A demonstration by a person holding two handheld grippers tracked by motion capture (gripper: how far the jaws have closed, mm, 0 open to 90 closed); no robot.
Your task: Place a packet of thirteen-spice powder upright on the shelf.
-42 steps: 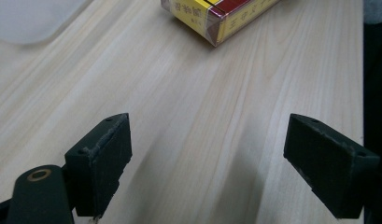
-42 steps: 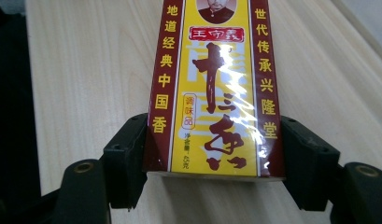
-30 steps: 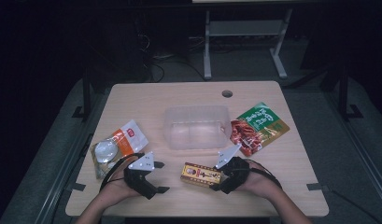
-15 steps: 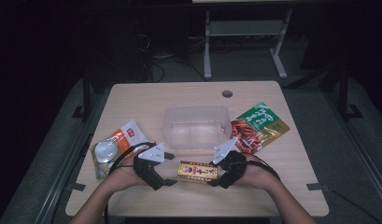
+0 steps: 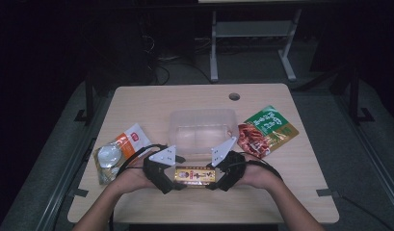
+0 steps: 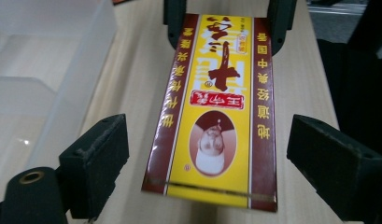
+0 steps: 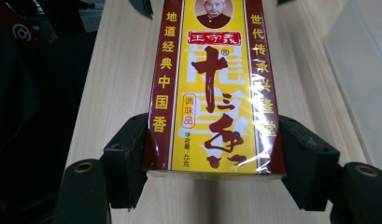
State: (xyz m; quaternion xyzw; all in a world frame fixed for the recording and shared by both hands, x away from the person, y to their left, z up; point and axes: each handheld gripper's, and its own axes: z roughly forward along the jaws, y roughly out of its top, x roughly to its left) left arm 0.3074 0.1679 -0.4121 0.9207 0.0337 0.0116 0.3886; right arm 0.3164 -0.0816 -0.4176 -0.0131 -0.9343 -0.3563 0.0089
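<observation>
High view: yellow-and-maroon box [image 5: 194, 175] near table's [image 5: 151, 103] front edge, between left gripper [image 5: 171, 179] and right gripper [image 5: 215, 179], clear tub [image 5: 202, 130] just behind.

Left gripper view: jaws wide, clear gaps either side of box's near end.

Right gripper view: pads [image 7: 128, 158] clamped against both long sides of box.

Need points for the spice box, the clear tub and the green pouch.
spice box [image 7: 215, 88], right gripper view, yellow front face.
clear tub [image 5: 203, 117], high view, far rim.
green pouch [image 5: 270, 123], high view, green upper half.
</observation>
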